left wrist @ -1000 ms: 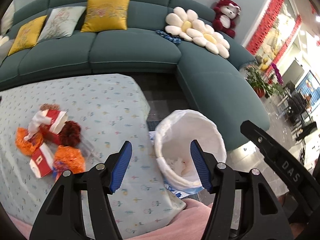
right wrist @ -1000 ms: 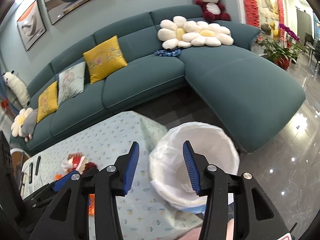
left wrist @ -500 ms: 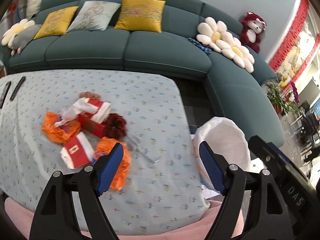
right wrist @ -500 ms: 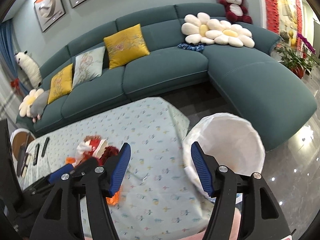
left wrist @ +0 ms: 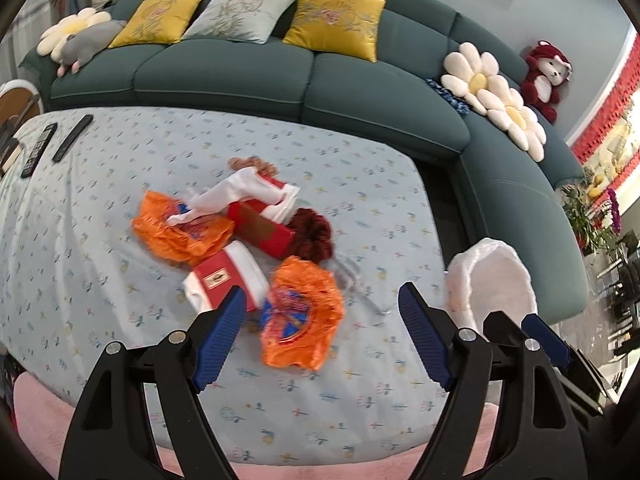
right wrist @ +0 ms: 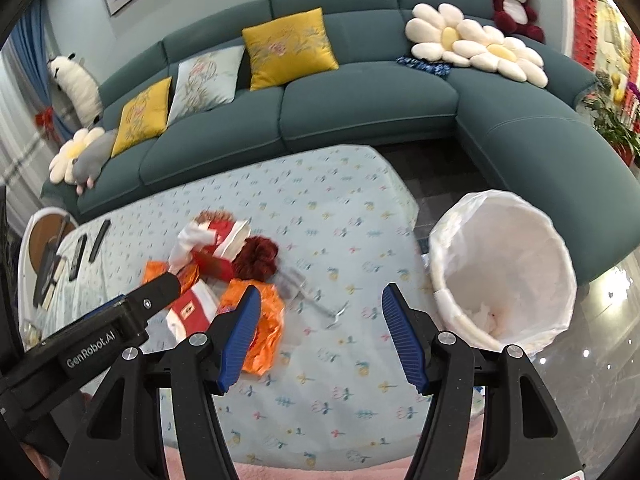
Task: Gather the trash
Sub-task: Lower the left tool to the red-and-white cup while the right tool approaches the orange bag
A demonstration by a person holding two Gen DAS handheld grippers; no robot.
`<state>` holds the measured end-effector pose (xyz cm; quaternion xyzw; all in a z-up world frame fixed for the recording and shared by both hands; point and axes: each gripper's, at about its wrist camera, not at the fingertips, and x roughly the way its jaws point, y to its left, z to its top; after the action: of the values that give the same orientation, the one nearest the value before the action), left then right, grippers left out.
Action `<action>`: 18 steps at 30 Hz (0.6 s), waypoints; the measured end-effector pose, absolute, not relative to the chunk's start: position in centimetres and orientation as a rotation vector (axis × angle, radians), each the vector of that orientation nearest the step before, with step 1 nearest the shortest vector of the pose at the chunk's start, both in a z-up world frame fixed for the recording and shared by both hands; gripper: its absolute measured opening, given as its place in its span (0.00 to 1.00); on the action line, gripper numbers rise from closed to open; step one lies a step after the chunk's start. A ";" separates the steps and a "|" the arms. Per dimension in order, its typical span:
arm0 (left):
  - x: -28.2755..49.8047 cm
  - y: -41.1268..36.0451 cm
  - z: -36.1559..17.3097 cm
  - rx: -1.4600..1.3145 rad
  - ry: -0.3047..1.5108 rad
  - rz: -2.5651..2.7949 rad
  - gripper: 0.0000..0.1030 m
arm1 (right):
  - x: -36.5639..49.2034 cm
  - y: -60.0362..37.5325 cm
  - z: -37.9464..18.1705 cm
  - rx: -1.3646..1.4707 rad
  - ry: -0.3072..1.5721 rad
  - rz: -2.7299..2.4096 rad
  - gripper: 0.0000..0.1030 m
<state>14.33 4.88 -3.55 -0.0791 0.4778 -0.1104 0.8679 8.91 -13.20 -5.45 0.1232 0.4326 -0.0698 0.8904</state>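
Blue pads frame the bottom of both views: your left gripper (left wrist: 320, 334) and right gripper (right wrist: 320, 334) each stand with jaws apart and nothing between them, above the cloth-covered table (left wrist: 100, 240).

In the left view, the nearest trash is an orange bag (left wrist: 300, 320) at lower centre, just above the gap between the pads. Just beyond it to the left lies a red-and-white box (left wrist: 224, 278), its long axis running from lower left to upper right. Behind that come a second orange bag (left wrist: 180, 232), a red tissue box (left wrist: 260, 228) with white paper pulled out toward the left, and a dark red pompom (left wrist: 312, 236), all touching in one heap at mid-frame. A clear wrapper (right wrist: 320, 300) lies just right of the heap.

White-lined, the bin (right wrist: 504, 272) stands off the table's right edge, mouth tilted toward you.

Two remotes (left wrist: 56, 140) lie well apart from the heap, upper left. Farthest back, the teal sofa (left wrist: 360, 92) carries cushions.
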 end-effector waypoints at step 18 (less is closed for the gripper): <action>16.2 13.6 -12.0 -0.274 1.180 -0.068 0.73 | 11.2 -7.8 -14.6 0.242 1.098 -0.079 0.59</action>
<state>16.16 13.62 -12.01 -0.1286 0.5545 -0.0318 0.8216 11.19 -7.81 -14.56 0.1148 0.5206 -0.0376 0.8452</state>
